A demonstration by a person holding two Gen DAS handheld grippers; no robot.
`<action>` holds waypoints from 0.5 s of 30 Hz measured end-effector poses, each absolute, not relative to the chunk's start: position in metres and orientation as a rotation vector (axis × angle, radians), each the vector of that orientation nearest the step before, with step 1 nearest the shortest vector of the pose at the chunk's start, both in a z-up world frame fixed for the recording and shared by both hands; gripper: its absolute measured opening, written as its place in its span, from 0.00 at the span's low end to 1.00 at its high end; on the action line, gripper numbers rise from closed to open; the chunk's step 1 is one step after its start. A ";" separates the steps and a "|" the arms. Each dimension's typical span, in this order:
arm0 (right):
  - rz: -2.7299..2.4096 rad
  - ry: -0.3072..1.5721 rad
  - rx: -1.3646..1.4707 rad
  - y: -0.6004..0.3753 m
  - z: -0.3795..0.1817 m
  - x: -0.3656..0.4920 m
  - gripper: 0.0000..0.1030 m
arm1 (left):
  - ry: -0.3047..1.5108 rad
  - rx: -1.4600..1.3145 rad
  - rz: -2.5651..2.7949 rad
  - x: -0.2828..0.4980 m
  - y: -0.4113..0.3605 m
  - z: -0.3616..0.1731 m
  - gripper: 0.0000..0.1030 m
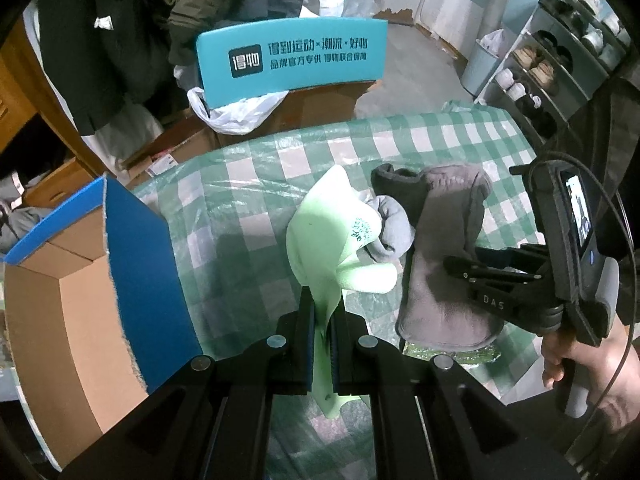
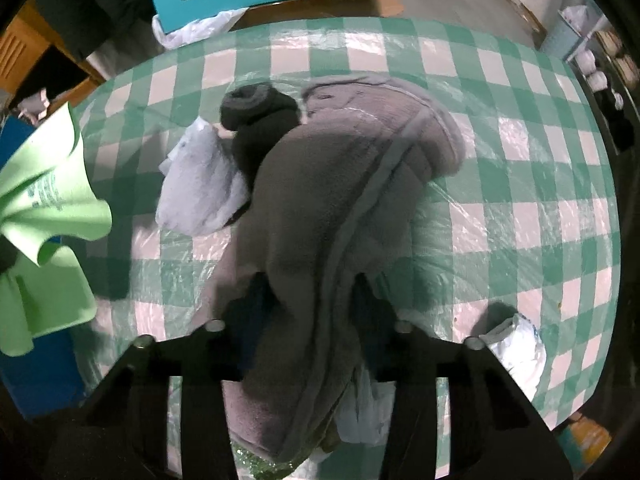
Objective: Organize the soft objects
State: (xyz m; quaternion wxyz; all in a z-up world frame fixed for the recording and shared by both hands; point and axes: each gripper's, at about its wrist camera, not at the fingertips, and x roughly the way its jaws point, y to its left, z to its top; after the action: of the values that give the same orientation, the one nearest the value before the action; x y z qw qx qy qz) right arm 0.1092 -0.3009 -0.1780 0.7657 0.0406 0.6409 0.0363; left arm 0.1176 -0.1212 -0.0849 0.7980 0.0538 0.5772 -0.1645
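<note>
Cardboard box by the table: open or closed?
Open. In the left wrist view the cardboard box has its blue flap standing up, and its bare brown inner walls show. Its bottom is out of view, so contents cannot be told.

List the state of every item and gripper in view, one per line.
Left gripper: shut on the green cloth.
Green cloth: lifted, hanging crumpled from the jaws.
Right gripper: jaws around the grey mitt, pressing it.
Grey mitt: lying on the table, bunched.
Light grey sock: crumpled, against the mitt.
Dark sock: rolled, touching the mitt.
Box: open, inside not visible.
</note>
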 end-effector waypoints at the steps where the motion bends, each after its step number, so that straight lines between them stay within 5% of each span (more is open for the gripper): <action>1: 0.082 1.384 0.078 -0.300 -0.176 0.109 0.26 | 1.232 0.114 -0.354 0.117 -0.120 -0.082 0.06; 15: 0.097 1.227 0.099 -0.302 -0.111 0.091 0.20 | 1.159 0.103 -0.353 0.100 -0.105 -0.042 0.06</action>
State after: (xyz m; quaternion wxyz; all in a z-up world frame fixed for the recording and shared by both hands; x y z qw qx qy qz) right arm 0.0912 -0.3021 -0.1110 0.8155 0.0465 0.5751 0.0457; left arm 0.0997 -0.1053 -0.0425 0.8209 0.0484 0.5443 -0.1659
